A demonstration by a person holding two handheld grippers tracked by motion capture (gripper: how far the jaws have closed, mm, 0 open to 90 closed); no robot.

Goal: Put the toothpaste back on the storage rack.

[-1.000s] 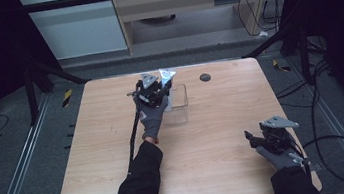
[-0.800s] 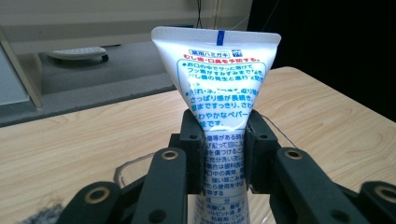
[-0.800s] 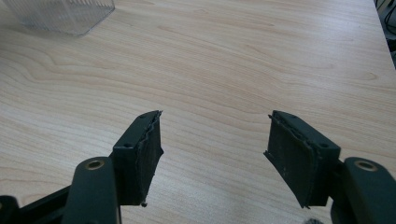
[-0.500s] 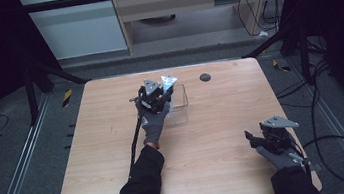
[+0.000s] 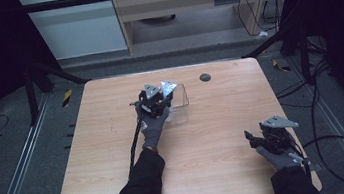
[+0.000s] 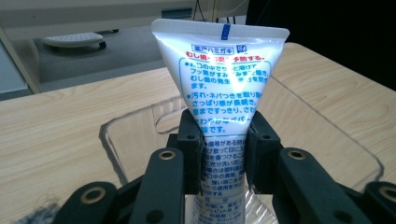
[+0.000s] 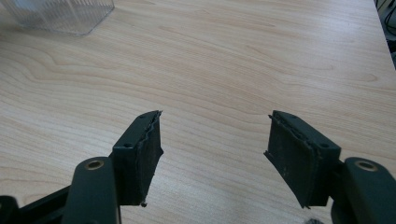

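My left gripper is shut on a white toothpaste tube with blue print. Its pads press the tube's lower half, and the flat crimped end points away from me. The jaws have just been opening a little, with the tube still between them. The tube hangs over a clear plastic container at the table's far middle; its rim curves just beyond the jaws. My right gripper rests near the front right corner, and in the right gripper view it stands open over bare wood.
A small black round disc lies on the wooden table beyond the container. A corner of the clear container shows at the far left in the right gripper view. Dark frame posts and cables surround the table.
My left gripper with the tube has shifted slightly toward me, lower in the high view. The right gripper has stayed in place.
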